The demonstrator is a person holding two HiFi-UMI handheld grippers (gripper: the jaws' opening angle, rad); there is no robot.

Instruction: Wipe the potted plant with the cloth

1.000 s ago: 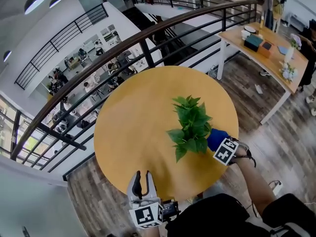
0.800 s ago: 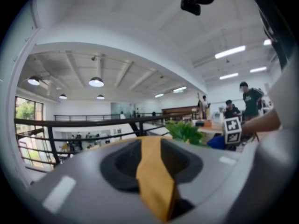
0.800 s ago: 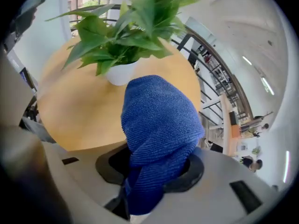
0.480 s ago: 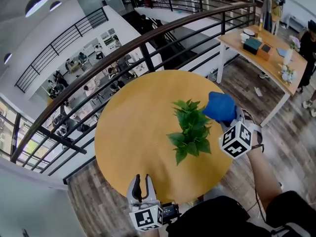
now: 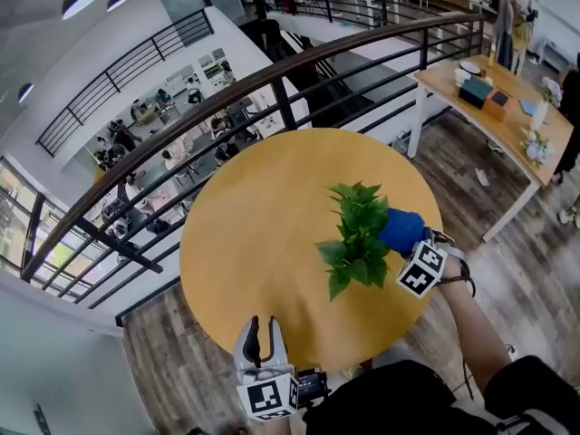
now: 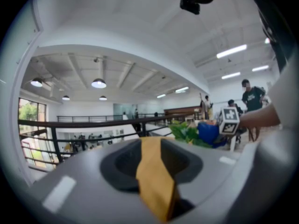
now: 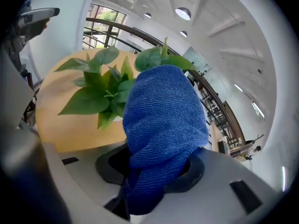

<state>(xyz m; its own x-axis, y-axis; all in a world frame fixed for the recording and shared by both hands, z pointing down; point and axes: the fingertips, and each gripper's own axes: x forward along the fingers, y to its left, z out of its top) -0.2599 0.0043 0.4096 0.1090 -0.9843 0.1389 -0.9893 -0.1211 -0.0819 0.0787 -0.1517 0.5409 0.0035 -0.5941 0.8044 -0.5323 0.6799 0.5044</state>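
**While your right gripper point(image 5: 409, 246) holds the cloth point(image 5: 401, 228) to the leaves, your left gripper point(image 5: 262, 326) hangs at the table's near edge**

Where the potted plant point(image 5: 358, 239) stands on the round yellow table point(image 5: 263, 216), a little right of centre, your right gripper comes at it from the right side. Its jaws are clamped on the blue cloth, which bulges out ahead of them in a rounded wad. In the right gripper view the wad fills the middle of the frame, and the green leaves spread just behind it and to its left. From the head view the cloth touches the leaves on the plant's right side, about halfway up the foliage. The pot itself is hidden under the leaves, so you cannot tell how it sits. The marker cube point(image 5: 418, 268) on your right gripper lies just beside the cloth, over the table's right rim.

Your left gripper sits low at the table's near rim and points inward across the top, well apart from the plant. Its jaws stand a narrow gap apart with nothing between them; in the left gripper view only a strip of yellow tabletop shows through the gap.

Beyond the table a dark railing point(image 5: 299, 71) curves past, and a second table point(image 5: 494, 93) with small items stands at the upper right on the wooden floor
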